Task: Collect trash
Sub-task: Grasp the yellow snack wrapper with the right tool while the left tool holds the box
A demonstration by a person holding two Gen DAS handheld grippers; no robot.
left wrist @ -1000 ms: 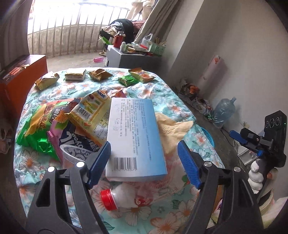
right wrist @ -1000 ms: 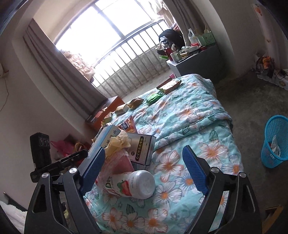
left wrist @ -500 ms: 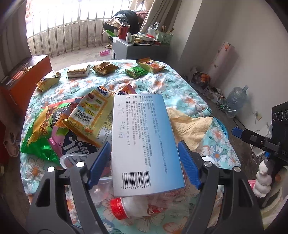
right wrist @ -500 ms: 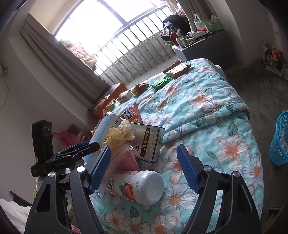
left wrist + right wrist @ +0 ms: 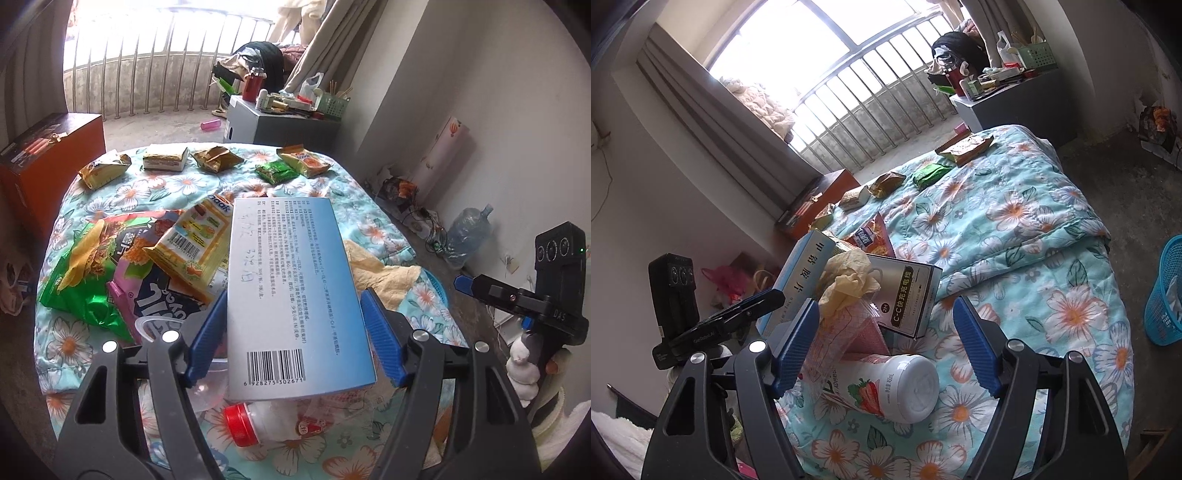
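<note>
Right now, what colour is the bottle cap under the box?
Red cap, clearest in the left wrist view.

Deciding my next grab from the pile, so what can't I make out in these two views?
- Clear plastic cup: left wrist view, mostly hidden behind the flat blue-and-white cardboard box.
- Blue plastic mesh basket: right wrist view, cut off by the edge.
- Small print on that box: too small to read.
</note>
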